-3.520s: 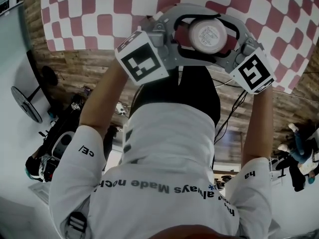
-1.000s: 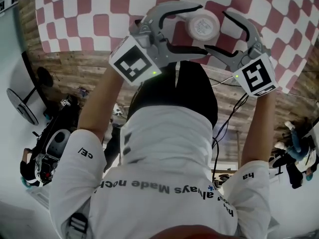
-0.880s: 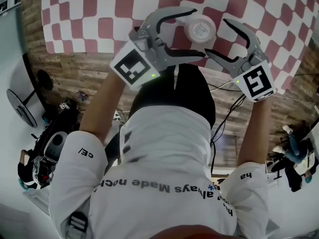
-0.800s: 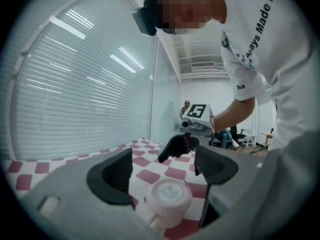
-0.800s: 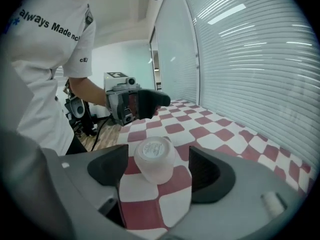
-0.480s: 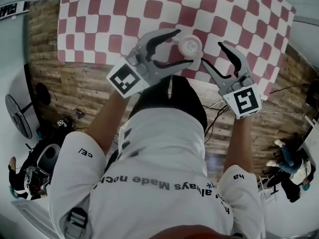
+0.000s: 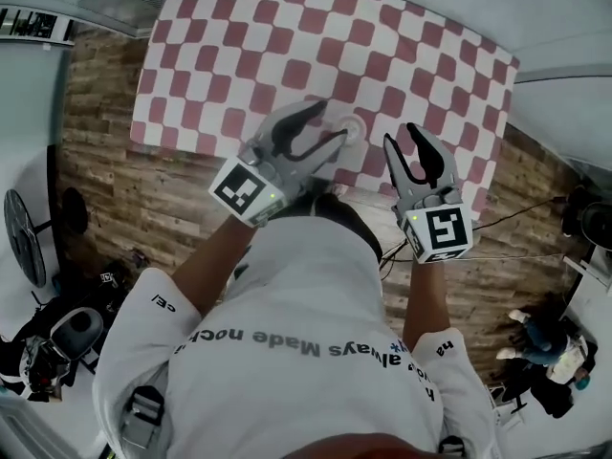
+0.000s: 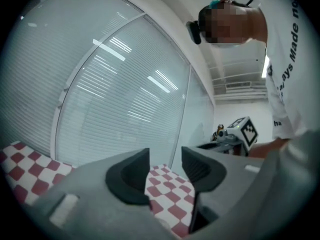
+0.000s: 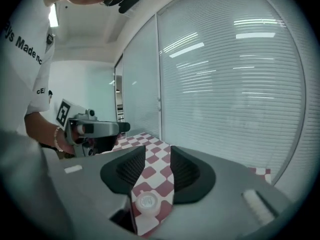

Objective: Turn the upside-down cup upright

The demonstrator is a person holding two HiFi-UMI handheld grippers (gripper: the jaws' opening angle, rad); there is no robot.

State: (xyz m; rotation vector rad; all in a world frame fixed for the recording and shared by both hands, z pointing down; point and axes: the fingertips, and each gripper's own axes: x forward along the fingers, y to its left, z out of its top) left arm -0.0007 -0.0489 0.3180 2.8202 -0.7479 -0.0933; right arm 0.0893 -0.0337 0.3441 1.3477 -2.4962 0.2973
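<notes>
Above the checked worktop (image 7: 239, 55) and its white cup (image 7: 352, 129), left gripper (image 7: 330, 120) and right gripper (image 7: 402, 137) hover, jaws narrow (just been closing), gripping nothing.

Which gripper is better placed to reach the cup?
Probably right: the right gripper has the cup in line below its jaws; the left gripper has no cup in view. Both have been closing, empty.

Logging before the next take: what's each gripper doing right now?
Left gripper: partly open, jaws have just been closing, nothing between them.
Right gripper: partly open, jaws have just been closing, nothing between them.
</notes>
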